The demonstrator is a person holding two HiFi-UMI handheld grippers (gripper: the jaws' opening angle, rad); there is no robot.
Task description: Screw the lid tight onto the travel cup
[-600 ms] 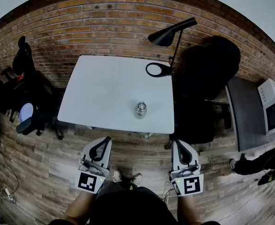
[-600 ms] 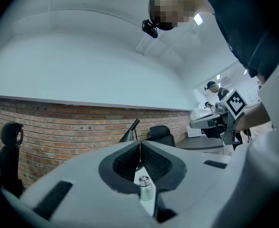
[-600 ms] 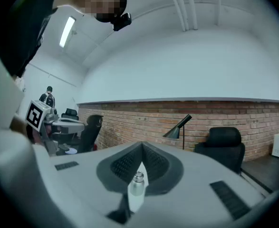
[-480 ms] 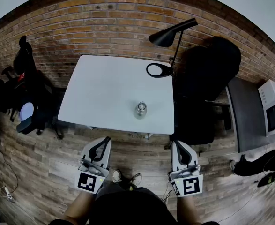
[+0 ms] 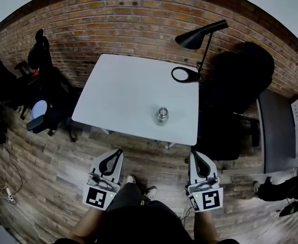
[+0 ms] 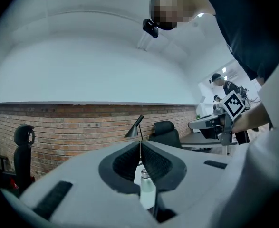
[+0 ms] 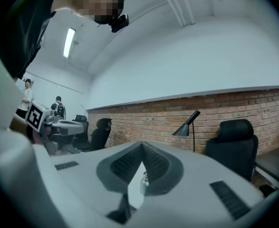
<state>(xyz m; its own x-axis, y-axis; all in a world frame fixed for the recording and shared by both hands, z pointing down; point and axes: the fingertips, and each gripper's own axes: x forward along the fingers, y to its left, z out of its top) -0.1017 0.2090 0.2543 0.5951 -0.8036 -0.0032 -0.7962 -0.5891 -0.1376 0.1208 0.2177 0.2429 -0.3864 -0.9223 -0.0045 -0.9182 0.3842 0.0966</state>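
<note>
As your head turns, the white rectangular table [image 5: 113, 93] and small silver metal travel cup [image 5: 162, 115] slide rightward in view; your left gripper [image 5: 116, 152] and right gripper [image 5: 196, 155] stay closed, empty.

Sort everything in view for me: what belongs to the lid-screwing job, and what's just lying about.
Job in hand:
travel cup, standing on the white table
left tongs and right tongs, both shut and empty, short of the table

Lying about:
black desk lamp at the table's far right corner
black office chair right of the table
another chair at the left
</note>
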